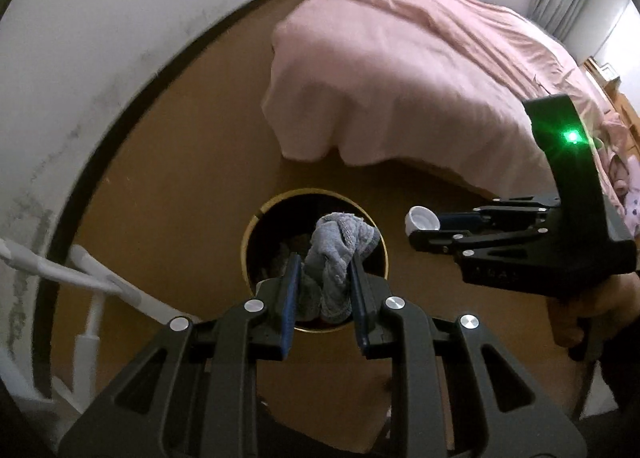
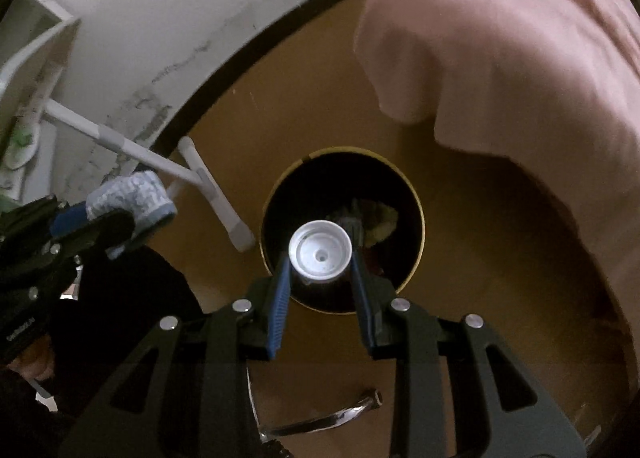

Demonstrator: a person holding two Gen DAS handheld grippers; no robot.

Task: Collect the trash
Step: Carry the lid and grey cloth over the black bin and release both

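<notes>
While above the bin [image 1: 256, 218], left claw [image 1: 325, 278] grips grey cloth [image 1: 336, 254], right claw [image 2: 320, 264] grips white cap [image 2: 320, 252].

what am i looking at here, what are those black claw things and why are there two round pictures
Each black claw is a hand-held gripper: a person squeezes one in each hand, no robot arm involved. A fisheye camera sits on each, looking along its two blue-padded fingers, which is why the pictures look round.

The left camera shows the left gripper pinching a crumpled grey cloth. The right camera shows the right gripper clamping a white plastic cap.

Both hang above a round, gold-rimmed trash bin standing on the brown floor, with rubbish already inside. Beside it is a bed under a pink cover, and white poles lean by the wall.
</notes>
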